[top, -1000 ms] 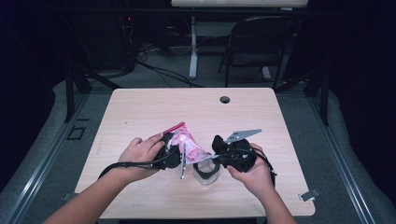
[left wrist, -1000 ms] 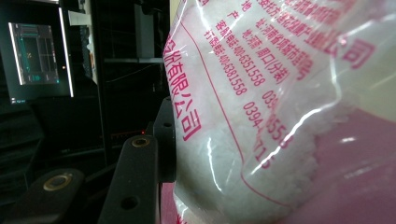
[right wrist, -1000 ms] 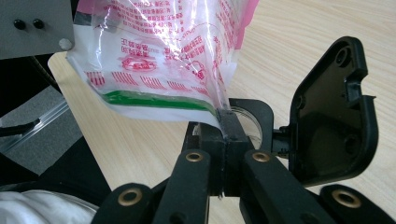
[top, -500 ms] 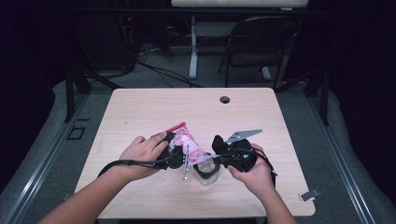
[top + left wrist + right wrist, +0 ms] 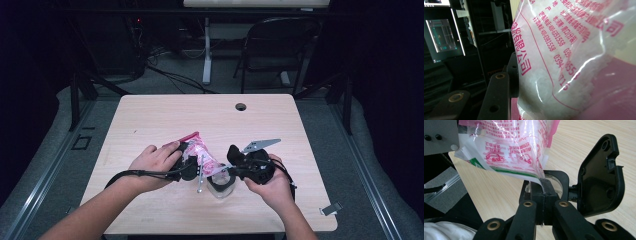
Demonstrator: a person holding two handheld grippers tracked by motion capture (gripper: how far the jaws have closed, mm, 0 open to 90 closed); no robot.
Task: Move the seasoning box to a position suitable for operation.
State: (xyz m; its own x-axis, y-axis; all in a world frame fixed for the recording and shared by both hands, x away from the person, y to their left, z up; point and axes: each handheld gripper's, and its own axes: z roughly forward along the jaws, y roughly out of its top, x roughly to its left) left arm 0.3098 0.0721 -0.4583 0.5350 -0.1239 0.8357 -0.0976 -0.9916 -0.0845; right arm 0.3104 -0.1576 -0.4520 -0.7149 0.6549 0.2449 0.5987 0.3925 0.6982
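Right gripper view — right tongs pinched on plastic bag corner.

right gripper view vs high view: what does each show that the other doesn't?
Right gripper view: the right gripper has its jaws shut on a corner of the clear plastic bag with pink print, beside the bag's green strip, with a round clear glass container just behind the jaws.

High view: both hands, the left gripper on the bag's far side, the black folding chair and the whole light wooden table.

Both: bag, right gripper, container, tabletop.
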